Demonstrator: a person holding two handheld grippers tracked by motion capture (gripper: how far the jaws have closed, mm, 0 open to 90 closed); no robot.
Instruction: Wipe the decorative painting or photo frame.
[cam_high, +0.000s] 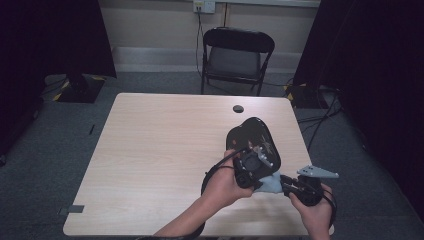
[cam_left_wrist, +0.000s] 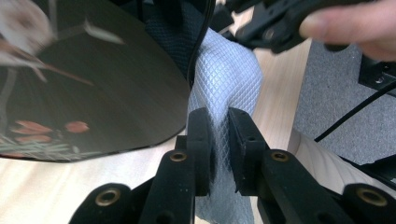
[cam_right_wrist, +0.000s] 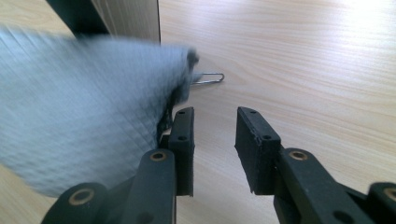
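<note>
The left gripper (cam_left_wrist: 219, 154) is clenched on a grey quilted cloth (cam_left_wrist: 229, 79): in the left gripper view its two black jaws press a fold of the fabric between them, with the cloth rising above the jaws and hanging below them. The right gripper (cam_right_wrist: 215, 149) is released; in the right gripper view its jaws stand apart with bare table between them, and the cloth (cam_right_wrist: 79, 121), blurred, lies just beside the outer face of the jaw at the left of that view, not between the jaws. Beyond the cloth in that view a metal paper clip (cam_right_wrist: 208, 78) lies flat on the table surface. In the high view the left gripper (cam_high: 248, 172) and the right gripper (cam_high: 290, 182) are close together over the near right part of the table (cam_high: 150, 150), each held by a hand, with the cloth (cam_high: 271, 182) between them. A glossy black tray (cam_high: 255, 140) with a painted floral pattern is directly beyond the left gripper; in the left gripper view its dark surface (cam_left_wrist: 102, 88) is just beside the cloth. Whether the tray is lifted or resting on the table cannot be determined. A black folding chair (cam_high: 235, 57) stands behind the far table edge.
</note>
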